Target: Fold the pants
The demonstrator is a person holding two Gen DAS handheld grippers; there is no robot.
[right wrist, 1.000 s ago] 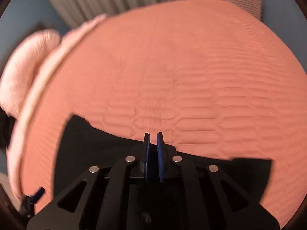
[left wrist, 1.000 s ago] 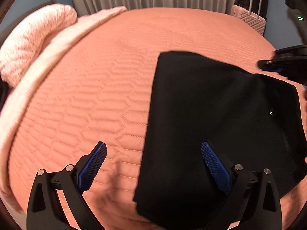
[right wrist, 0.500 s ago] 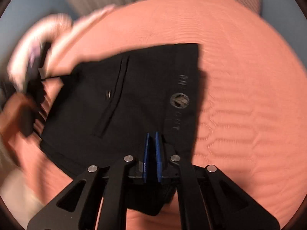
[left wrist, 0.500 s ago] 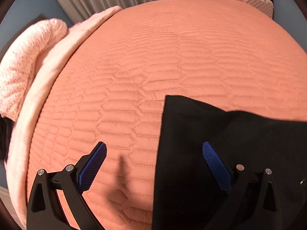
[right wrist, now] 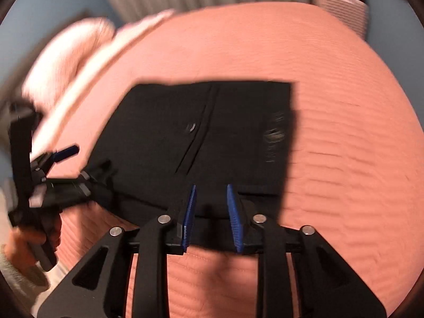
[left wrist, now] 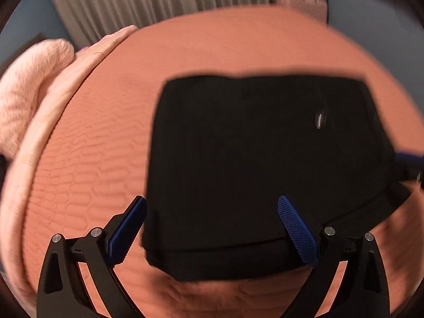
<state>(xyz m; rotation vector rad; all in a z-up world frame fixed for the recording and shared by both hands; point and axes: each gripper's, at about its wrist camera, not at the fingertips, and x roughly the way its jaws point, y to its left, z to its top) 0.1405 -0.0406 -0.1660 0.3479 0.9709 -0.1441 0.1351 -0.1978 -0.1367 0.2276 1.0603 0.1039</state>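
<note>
Tongs (right wrist: 211,213) opening over pants (right wrist: 212,137).

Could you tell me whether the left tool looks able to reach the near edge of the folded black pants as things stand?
Probably yes. The left tool hangs wide open right over the near edge of the black pants on the bedspread, with nothing between them. The right tool, its jaws opening, sits further along that edge.

A salmon quilted bed (left wrist: 238,42) carries folded black pants (left wrist: 251,164) and a pink pillow (left wrist: 29,90).
</note>
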